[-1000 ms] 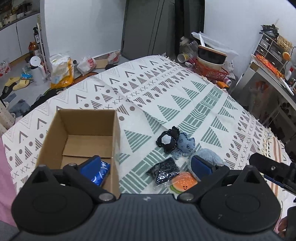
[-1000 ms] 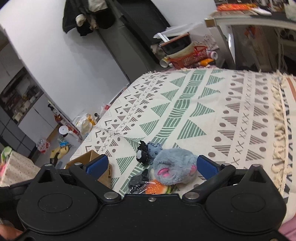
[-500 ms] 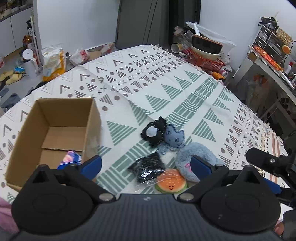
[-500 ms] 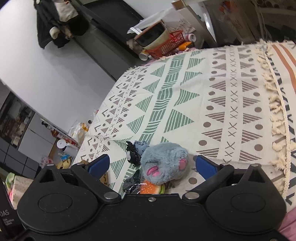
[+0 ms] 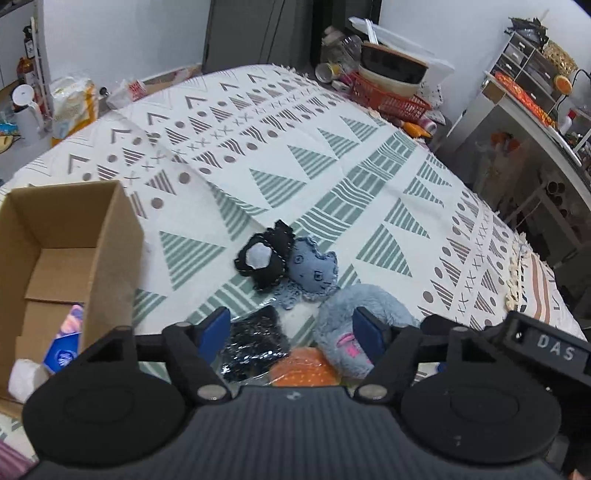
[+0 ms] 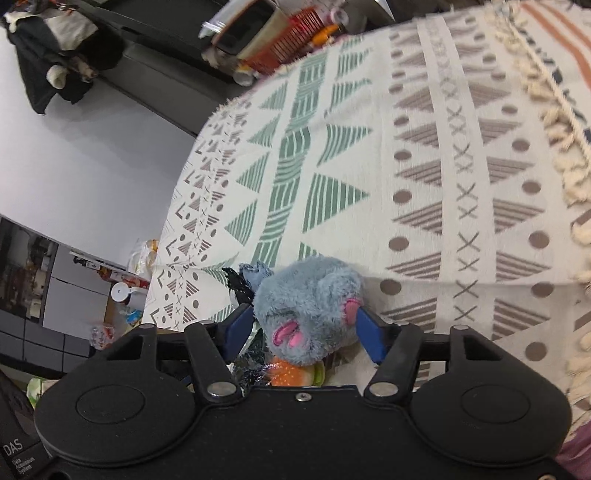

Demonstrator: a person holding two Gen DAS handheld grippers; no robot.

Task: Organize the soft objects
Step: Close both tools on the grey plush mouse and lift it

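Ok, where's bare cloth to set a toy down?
Bare patterned cloth stretches beyond the black felt toy and the blue felt toy, and between them and the cardboard box. It is crowded around the grey plush mouse, black packet and orange burger toy.

White walls (image 5: 122,40), dark wardrobe doors (image 5: 258,33), cluttered shelving unit (image 5: 532,70), red basket (image 5: 388,99) of bowls, patterned bedspread (image 5: 332,158)
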